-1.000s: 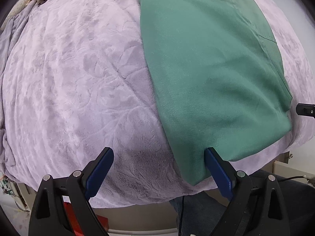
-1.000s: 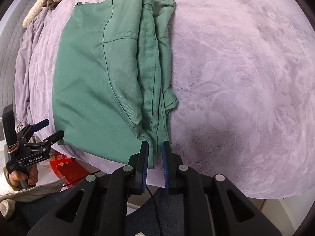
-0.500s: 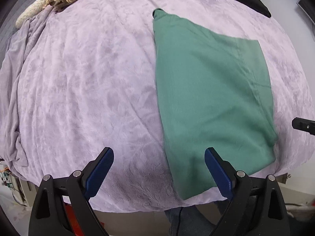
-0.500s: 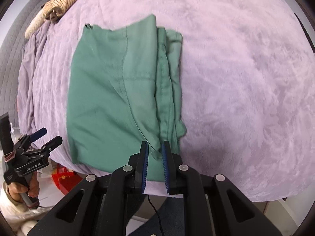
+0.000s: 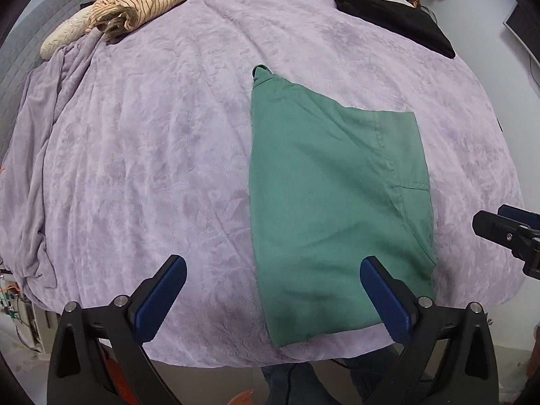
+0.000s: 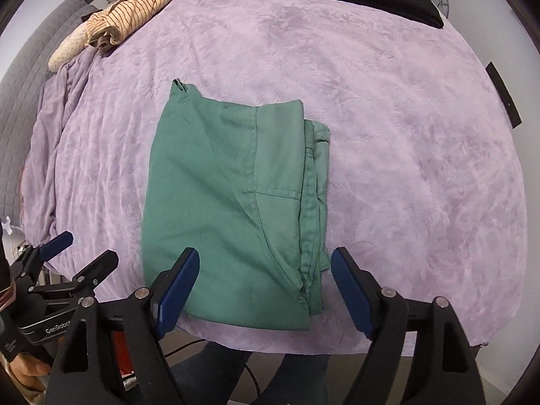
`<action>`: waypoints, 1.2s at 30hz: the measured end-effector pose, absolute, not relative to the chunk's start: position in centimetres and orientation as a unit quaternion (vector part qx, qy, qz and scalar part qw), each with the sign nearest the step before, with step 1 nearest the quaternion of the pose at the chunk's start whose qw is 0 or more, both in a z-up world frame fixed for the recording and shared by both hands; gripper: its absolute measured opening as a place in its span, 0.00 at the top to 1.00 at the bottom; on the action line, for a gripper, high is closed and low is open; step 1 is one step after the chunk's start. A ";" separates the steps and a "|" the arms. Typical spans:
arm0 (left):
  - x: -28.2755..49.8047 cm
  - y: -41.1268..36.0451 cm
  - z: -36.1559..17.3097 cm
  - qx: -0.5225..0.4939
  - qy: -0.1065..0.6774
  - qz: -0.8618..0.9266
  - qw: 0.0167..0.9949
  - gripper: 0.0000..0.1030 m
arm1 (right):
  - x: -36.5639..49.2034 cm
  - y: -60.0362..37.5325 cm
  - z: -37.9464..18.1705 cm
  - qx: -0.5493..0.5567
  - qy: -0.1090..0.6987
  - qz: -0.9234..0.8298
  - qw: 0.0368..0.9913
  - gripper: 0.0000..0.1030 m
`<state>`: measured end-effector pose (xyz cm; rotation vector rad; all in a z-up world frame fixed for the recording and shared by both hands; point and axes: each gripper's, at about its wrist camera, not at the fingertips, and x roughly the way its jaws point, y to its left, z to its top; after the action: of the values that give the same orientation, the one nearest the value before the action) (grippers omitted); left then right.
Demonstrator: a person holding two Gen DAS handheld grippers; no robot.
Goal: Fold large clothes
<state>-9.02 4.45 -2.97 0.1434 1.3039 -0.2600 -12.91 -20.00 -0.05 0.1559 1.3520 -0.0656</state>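
A green garment (image 5: 330,202) lies folded into a rectangle near the front edge of the bed; it also shows in the right wrist view (image 6: 233,209), with stacked layers along its right side. My left gripper (image 5: 273,290) is open and empty, held above the bed's front edge, its right finger over the garment's near corner. My right gripper (image 6: 265,287) is open and empty, its jaws straddling the garment's near edge from above. The left gripper also appears in the right wrist view (image 6: 77,249), open, at the lower left.
A lilac plush blanket (image 5: 135,155) covers the bed. A striped tan garment (image 5: 135,3) lies bunched at the far left. A folded black garment (image 5: 395,17) lies at the far right. A grey quilted headboard (image 6: 20,101) is at the left. A person's legs (image 6: 256,378) stand below the bed edge.
Both grippers have pulled back and up from the garment, so more of the bed shows. My right gripper was shut and has opened wide. The garment stays flat.
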 end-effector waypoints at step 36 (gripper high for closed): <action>-9.6 3.6 -2.0 0.080 0.599 -0.108 0.790 0.00 | -14.0 -19.3 0.7 0.042 0.615 -0.077 0.784 0.00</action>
<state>-9.56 3.56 -2.00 0.1733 1.2894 -0.2323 -13.97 -19.32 0.67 0.0913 1.3261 -0.1666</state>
